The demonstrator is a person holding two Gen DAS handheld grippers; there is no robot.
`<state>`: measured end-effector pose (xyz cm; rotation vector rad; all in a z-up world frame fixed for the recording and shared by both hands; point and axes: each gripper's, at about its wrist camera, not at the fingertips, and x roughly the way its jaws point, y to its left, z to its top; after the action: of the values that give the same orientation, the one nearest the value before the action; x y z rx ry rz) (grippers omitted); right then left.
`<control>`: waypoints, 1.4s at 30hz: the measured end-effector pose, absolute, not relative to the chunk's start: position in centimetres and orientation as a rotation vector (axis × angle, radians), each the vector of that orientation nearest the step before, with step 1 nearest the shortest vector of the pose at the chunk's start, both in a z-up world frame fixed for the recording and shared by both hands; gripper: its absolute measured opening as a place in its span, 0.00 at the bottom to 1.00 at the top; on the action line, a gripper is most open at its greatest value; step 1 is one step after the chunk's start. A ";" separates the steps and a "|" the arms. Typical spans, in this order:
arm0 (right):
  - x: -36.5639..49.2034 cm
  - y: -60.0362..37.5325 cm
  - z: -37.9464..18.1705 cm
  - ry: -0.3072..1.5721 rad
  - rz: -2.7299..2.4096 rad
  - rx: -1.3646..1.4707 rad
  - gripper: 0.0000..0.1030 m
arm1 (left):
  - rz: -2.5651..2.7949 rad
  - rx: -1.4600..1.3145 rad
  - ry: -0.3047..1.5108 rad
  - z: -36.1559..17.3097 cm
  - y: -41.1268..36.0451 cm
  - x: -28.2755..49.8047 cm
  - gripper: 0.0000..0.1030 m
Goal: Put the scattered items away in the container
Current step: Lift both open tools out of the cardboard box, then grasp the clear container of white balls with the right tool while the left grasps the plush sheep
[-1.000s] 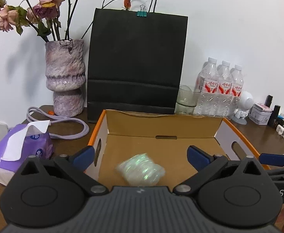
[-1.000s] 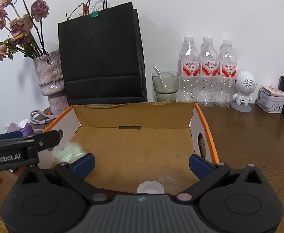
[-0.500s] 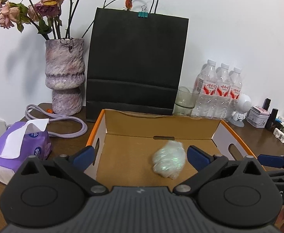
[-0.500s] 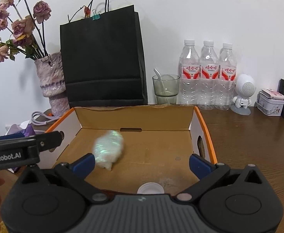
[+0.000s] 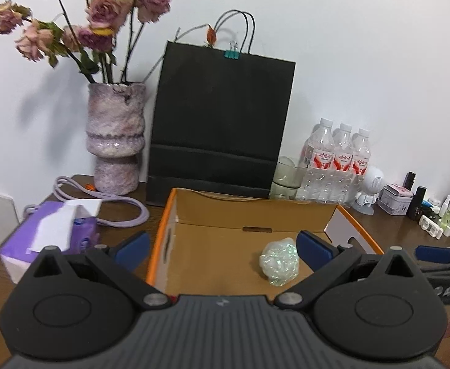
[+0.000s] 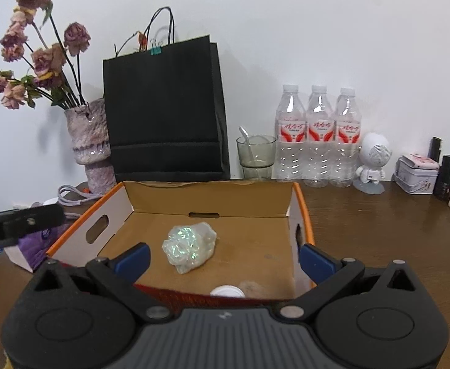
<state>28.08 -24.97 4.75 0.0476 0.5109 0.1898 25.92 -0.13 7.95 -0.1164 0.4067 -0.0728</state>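
Observation:
An open cardboard box with orange rims (image 5: 165, 218) (image 6: 303, 206) stands on the wooden desk. A crumpled iridescent plastic wad (image 5: 279, 263) (image 6: 189, 247) lies on its floor, right of centre in the left wrist view. A white cap (image 6: 227, 291) lies at the box's near edge. My left gripper (image 5: 223, 247) is open and empty, held before the box's left wall. My right gripper (image 6: 225, 258) is open and empty over the box's near edge. Each gripper shows at the side of the other's view (image 5: 440, 256) (image 6: 22, 221).
A purple tissue pack (image 5: 52, 240) lies left of the box. Behind stand a vase of dried roses (image 5: 115, 141), a black paper bag (image 5: 222, 123), a glass (image 6: 255, 156), three water bottles (image 6: 319, 135), a white figurine (image 6: 372, 163) and small tins and cosmetics (image 6: 419, 169).
The iridescent wad has rolled across the box floor from the left toward the middle and come to rest. Both grippers have risen and drawn back a little, still open.

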 end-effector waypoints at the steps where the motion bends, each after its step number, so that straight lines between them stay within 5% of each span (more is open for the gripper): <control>1: 27.6 -25.3 4.9 0.510 0.193 0.048 1.00 | -0.066 -0.112 0.403 8.1 0.2 25.4 1.00; 26: 10.6 -28.2 -0.3 0.589 0.168 0.009 1.00 | -0.113 -0.066 0.531 3.1 3.3 11.7 1.00; 42: 11.0 -23.6 -4.3 0.646 0.171 -0.048 1.00 | -0.076 -0.273 0.629 0.1 2.6 14.9 0.97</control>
<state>11.04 -23.62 -4.28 -0.0481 0.6462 0.1715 14.87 2.57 0.12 -0.2731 0.6289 -0.0761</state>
